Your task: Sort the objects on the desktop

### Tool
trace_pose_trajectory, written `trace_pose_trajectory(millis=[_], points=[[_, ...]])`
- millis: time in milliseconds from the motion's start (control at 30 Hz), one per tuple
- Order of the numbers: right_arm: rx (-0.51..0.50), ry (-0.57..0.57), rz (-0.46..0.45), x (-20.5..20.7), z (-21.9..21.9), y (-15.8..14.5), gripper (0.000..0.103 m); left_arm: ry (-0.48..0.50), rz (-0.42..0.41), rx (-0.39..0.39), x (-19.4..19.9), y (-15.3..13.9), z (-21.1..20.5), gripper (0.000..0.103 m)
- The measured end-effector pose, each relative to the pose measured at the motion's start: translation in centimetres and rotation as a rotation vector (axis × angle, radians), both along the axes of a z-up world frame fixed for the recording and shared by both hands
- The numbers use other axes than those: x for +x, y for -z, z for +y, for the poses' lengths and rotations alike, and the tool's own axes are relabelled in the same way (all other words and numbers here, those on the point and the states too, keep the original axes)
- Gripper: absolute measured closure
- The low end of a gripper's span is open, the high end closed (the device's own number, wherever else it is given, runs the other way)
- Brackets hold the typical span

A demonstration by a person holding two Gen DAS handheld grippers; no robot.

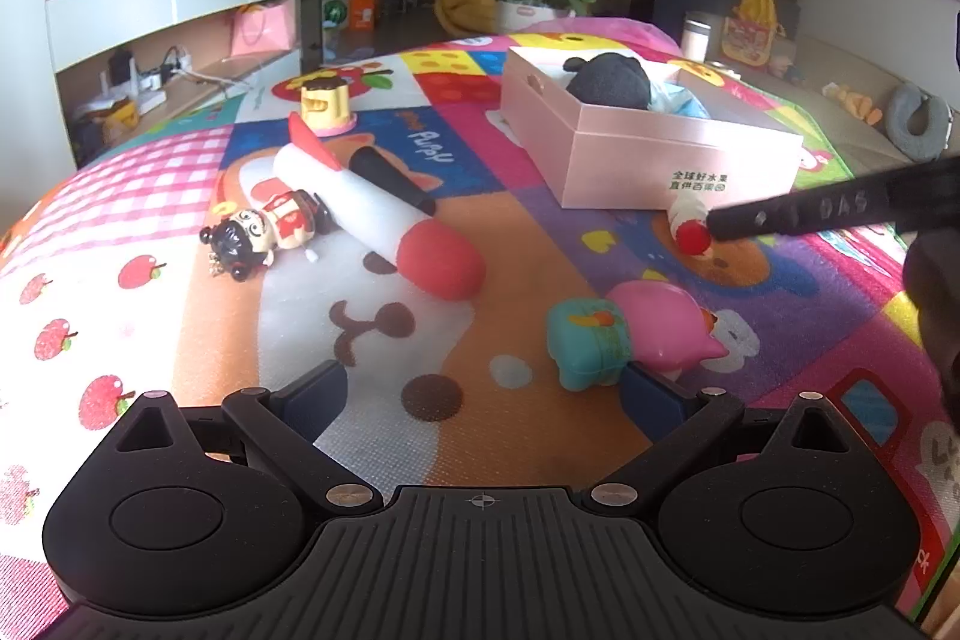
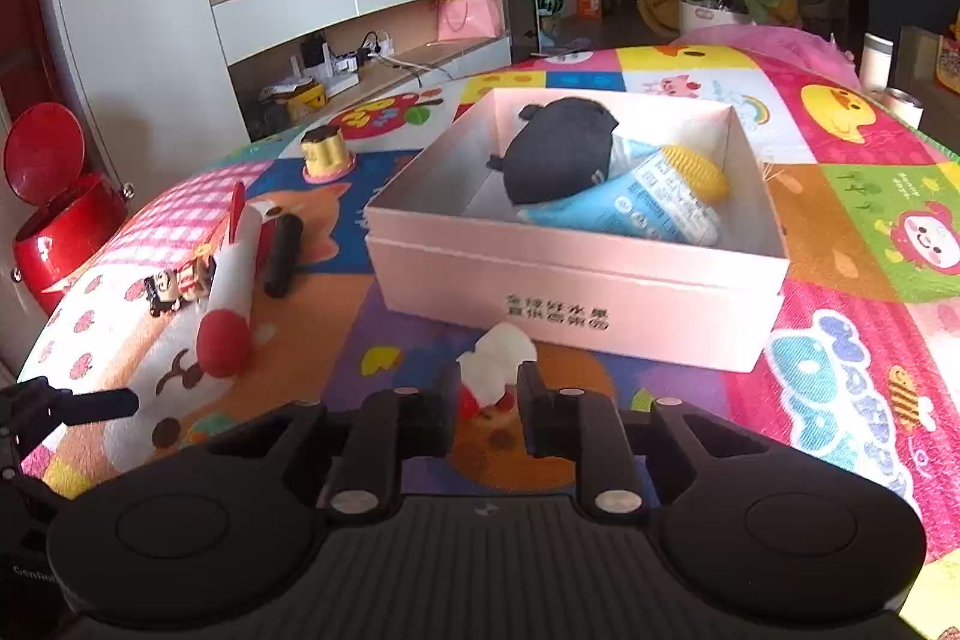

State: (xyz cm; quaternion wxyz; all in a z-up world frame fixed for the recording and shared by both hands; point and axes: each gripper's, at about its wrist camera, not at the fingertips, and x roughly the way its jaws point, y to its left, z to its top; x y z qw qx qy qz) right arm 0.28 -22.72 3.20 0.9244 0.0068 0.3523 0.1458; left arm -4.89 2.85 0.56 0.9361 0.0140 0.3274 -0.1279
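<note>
In the left wrist view, the left gripper hangs with its fingers wide apart and nothing between them, over the bright play mat. Just ahead of its right finger lie a teal toy and a pink toy, touching each other. Further left, a red-and-white rocket toy lies on its side with a black marker across it and a small doll figure beside it; a yellow cup toy stands behind. The pink box sits to the right, a dark plush already inside. At the box's near wall the right gripper reaches in from the right edge, its tip at a small white-and-red toy.

In the right wrist view, the right gripper is clamped on that white-and-red toy, the pads pinching its lower red part while the white top sticks out forward. The toy is just in front of the pink box, which also holds a blue packet and a yellow piece.

The step seems to be carrying this toy into the box. To do it well, lift until the toy clears the near rim, move forward over the bare floor at the box's near left, then let go low. The grip sits near the toy's end, so a steady wrist should keep it from pivoting.
</note>
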Motion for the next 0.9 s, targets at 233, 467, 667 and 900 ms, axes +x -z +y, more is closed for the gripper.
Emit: trace_pose_trajectory(millis=[233, 467, 667, 900], points=[[-0.027, 0.055, 0.02, 1.2, 2.2, 2.2, 0.065, -0.004, 0.003, -0.006, 0.0, 0.0, 0.1, 0.002], [0.008, 0.065, 0.011, 0.2, 0.6, 0.0, 0.075, -0.012, 0.009, -0.017, 0.2, 0.0, 0.3, 0.002], [0.171, 0.006, 0.167, -1.1, -1.7, -1.9, 0.075, -0.012, 0.006, -0.016, 0.1, 0.0, 0.3, 0.002], [0.364, -0.001, 0.387, -0.4, -3.8, -0.9, 0.075, -0.005, 0.005, -0.013, 0.1, 0.1, 0.2, 0.002]])
